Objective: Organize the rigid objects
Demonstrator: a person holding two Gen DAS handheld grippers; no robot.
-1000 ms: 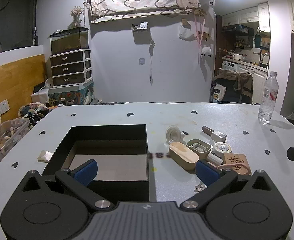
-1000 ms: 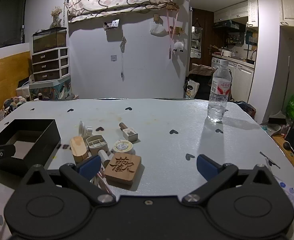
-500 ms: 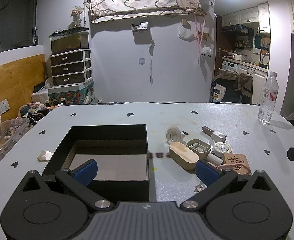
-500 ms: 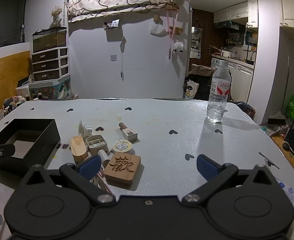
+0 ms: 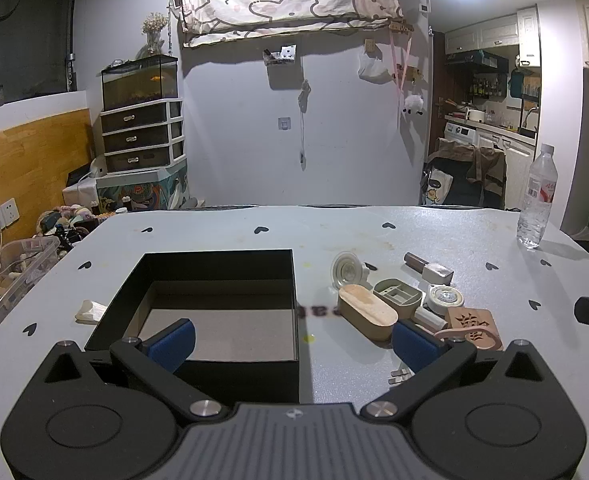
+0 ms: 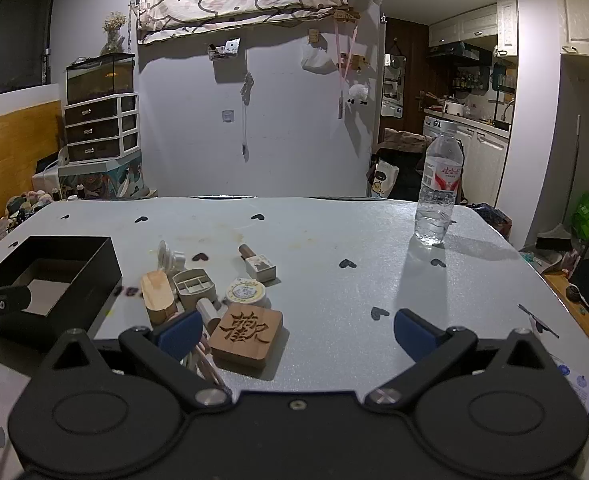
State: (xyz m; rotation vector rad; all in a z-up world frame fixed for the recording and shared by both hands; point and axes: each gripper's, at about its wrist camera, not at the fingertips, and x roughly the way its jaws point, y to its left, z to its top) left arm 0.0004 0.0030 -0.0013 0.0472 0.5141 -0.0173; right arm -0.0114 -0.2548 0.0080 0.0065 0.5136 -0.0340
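Both tools are spread wide and hold nothing: the left gripper [image 5: 292, 338] fills the bottom of the left view, its blue pads [image 5: 173, 338] over the near edge of an open black box [image 5: 296, 280], and the right gripper [image 6: 296, 334] fills the bottom of the right view over the grey table [image 6: 354, 240]. Nothing has been picked up yet, so the step in hand looks to be choosing a first piece from the pile and carrying it to the box. To do that well, it seems best to start with a piece at the pile's outer edge, close on its narrow sides, lift straight up so its neighbours are not dragged, and lower it into the box before letting go. The pile sits at centre right of the left view, just right of the box, and at lower left of the right view. It holds an oval wooden-lidded case [image 5: 368, 312], a grey divided tray [image 5: 398, 294], a round white cap [image 5: 346, 270] standing on edge, a round tin [image 5: 446, 296], a small bottle [image 5: 428, 268] lying down, and a square wooden coaster [image 6: 246, 330] carved with a character, closest to the right gripper. The pieces touch or overlap. The box looks empty. A water bottle [image 6: 438, 192] stands well apart at right.
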